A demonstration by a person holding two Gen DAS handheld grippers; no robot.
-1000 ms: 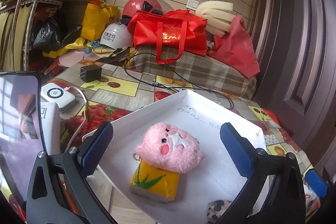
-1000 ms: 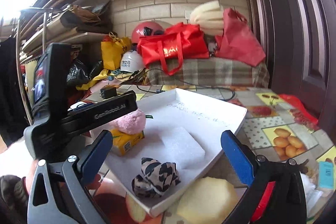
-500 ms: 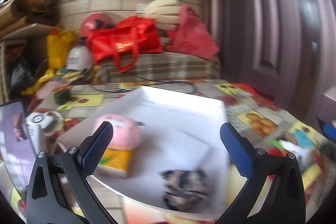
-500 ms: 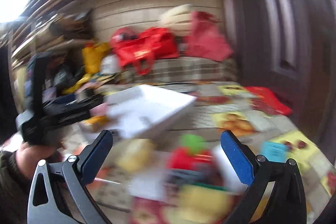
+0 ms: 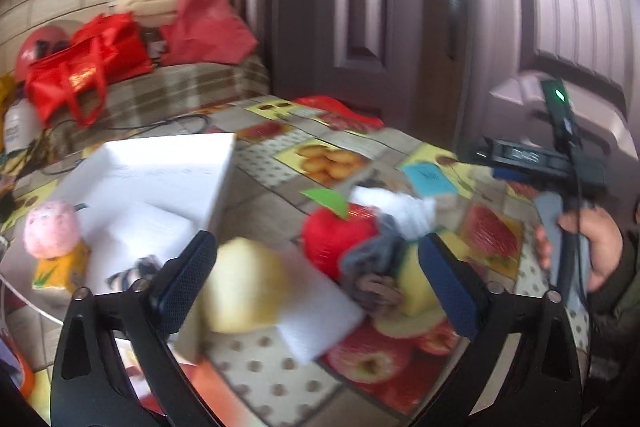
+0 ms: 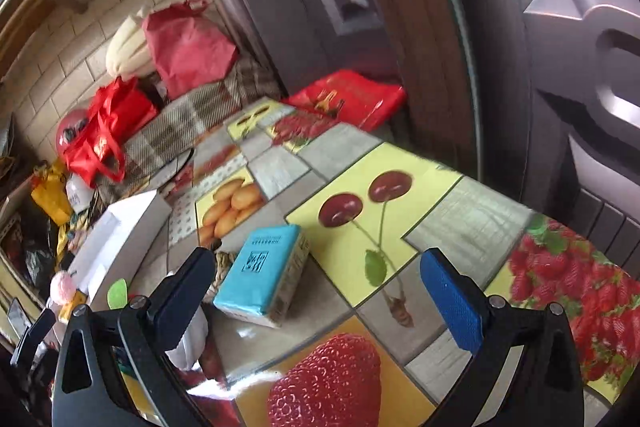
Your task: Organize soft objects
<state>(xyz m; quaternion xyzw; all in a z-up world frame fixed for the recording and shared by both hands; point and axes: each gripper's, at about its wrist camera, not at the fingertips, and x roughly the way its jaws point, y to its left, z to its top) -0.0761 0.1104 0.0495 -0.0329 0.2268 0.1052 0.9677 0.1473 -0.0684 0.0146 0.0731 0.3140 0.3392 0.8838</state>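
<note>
My left gripper point(image 5: 320, 285) hovers over a blurred pile on the fruit-print tablecloth, and its jaws are closing. Between its fingers lie a yellow sponge point(image 5: 244, 287) and a white foam block point(image 5: 320, 311), with no pad touching them. Just beyond are a red plush apple point(image 5: 336, 231) and a grey cloth point(image 5: 372, 255). The white box point(image 5: 168, 163) at the left holds a pink plush point(image 5: 52, 231) on a yellow packet point(image 5: 56, 271). My right gripper point(image 6: 318, 295) is open, and a blue tissue pack point(image 6: 264, 279) lies ahead, nearer its left finger.
A person's hand point(image 5: 592, 251) grips the right gripper's handle at the table's right side. Red bags point(image 5: 88, 71) and a plaid cushion point(image 5: 176, 87) crowd the back. A dark door point(image 5: 360, 7) stands behind the table. A red flat bag point(image 6: 348, 99) lies at the far edge.
Both grippers have swung right, away from the white box. The left now faces the pile with the apple and sponge; the right faces the blue tissue pack.
</note>
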